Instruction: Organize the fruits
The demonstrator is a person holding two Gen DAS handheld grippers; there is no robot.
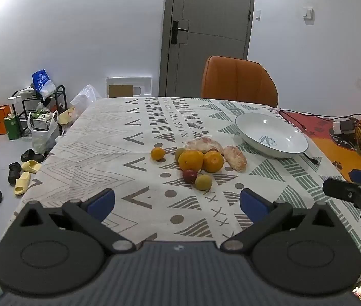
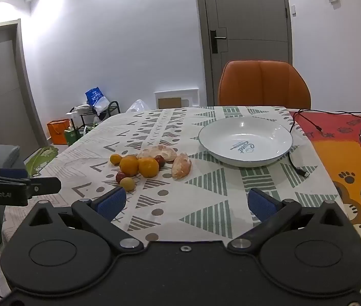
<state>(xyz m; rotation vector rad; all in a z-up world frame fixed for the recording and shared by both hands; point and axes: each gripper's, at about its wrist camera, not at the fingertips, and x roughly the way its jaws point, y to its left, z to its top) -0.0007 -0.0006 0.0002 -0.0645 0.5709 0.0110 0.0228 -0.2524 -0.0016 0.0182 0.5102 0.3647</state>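
Fruits [image 1: 198, 163] sit in a loose little pile on the patterned tablecloth [image 1: 119, 137], roughly mid-table: two big oranges [image 2: 139, 165] side by side, a smaller orange one [image 1: 157, 153] off to the left, two peeled citrus chunks [image 2: 181, 165] behind and to the right, plus a couple of small red [image 1: 189, 176] and yellow-green [image 1: 203, 182] ones at the front. None of it is in the white bowl [image 2: 245, 140] yet, which stands just to the right of the pile with nothing in it. The bowl has blue script printed inside; it looks like "Sweet", though I can't swear to it.

Both tools hover over the near edge of the table. Left gripper [image 1: 177, 201] has its blue pads spread wide with nothing between them, and the right gripper [image 2: 187, 204] is spread wide too, also holding nothing. From the right wrist camera you can read "GenRobot.AI" in pale letters on the side of the left one.

Behind the table there's an orange chair [image 2: 263, 86] and a grey door [image 1: 211, 25]. A black cable [image 2: 295, 163] trails past the bowl onto an orange cartoon mat [image 2: 346, 158] with lettering too cut off to read.
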